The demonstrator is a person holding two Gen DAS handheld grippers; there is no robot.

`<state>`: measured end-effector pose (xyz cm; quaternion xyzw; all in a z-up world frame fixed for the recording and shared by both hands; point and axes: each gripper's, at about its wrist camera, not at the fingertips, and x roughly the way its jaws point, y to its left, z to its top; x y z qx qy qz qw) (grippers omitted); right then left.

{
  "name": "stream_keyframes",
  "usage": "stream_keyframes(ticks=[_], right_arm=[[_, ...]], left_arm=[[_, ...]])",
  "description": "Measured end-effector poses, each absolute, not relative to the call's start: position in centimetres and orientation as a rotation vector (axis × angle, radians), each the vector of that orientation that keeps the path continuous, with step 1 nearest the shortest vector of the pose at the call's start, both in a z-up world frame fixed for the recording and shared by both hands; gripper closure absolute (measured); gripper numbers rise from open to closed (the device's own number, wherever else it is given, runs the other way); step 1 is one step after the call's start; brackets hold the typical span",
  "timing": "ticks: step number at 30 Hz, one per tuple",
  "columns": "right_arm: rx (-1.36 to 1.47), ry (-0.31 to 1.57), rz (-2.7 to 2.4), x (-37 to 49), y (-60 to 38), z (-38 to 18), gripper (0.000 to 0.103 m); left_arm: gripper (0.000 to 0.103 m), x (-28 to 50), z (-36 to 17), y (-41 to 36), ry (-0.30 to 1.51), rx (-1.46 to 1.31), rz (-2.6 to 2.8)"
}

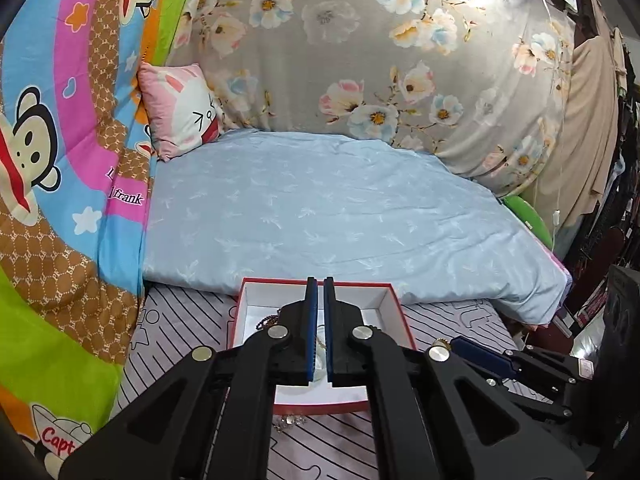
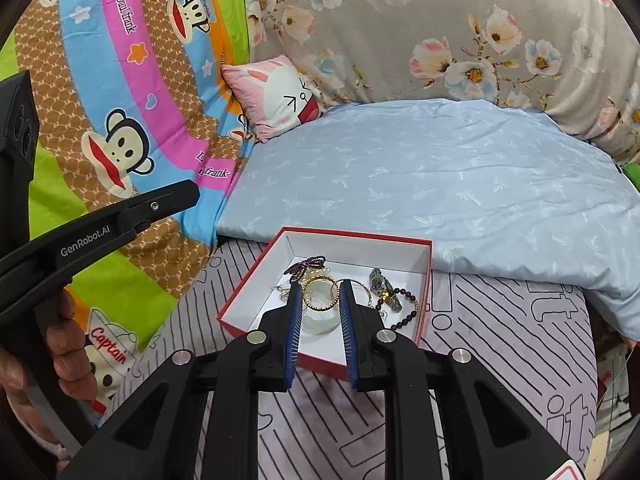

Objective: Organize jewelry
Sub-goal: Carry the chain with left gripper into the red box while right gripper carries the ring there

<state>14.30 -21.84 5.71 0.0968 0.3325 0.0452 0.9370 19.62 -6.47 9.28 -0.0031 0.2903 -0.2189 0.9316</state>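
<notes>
A red box (image 2: pixel 424 292) with a white inside lies on the striped sheet and holds several pieces: a watch (image 2: pixel 380 283), a dark bead bracelet (image 2: pixel 406 312), a dark-red bead string (image 2: pixel 304 266) and a clear bangle (image 2: pixel 318 322). My right gripper (image 2: pixel 319 289) hovers over the box, shut on a small gold ring (image 2: pixel 318 279). The left wrist view shows this gripper (image 1: pixel 454 343) side-on with the ring (image 1: pixel 441 343) at its tip. My left gripper (image 1: pixel 319 284) is shut above the box (image 1: pixel 396 308), and I see nothing held in it. A hand (image 2: pixel 68 344) holds the left gripper (image 2: pixel 176 196).
A sparkly trinket (image 1: pixel 290 420) lies on the sheet in front of the box. A folded light-blue quilt (image 2: pixel 440 184) lies just behind the box, with a pink cushion (image 2: pixel 276 96) at its corner. A cartoon blanket (image 2: pixel 120 120) rises on the left, and clothes (image 1: pixel 592 140) hang on the right.
</notes>
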Motion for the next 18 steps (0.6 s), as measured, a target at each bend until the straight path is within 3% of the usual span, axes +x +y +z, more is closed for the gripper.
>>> stream_keyframes(ticks=[7, 8, 10, 11, 18], right_arm=[[0.205, 0.725, 0.085, 13.8, -21.4, 2.7, 0.086], [0.207, 0.730, 0.084, 13.6, -21.4, 2.3, 0.086], [0.222, 0.743, 0.086, 13.0, -21.3, 1.4, 0.086], [0.228, 0.748, 0.086, 12.9, -21.2, 1.1, 0.086], [0.262, 0.769, 0.068, 11.5, -21.9, -0.7, 0.086]], left_arm=[[0.099, 18.6, 3.6, -4.9, 0.690, 0.018, -0.451], [0.095, 18.2, 2.1, -4.8, 0.711, 0.023, -0.445], [0.064, 17.7, -0.1, -4.6, 0.747, 0.025, -0.431], [0.061, 17.5, -1.5, -4.6, 0.762, 0.025, -0.425], [0.060, 17.9, -8.2, -6.3, 0.837, 0.093, -0.380]])
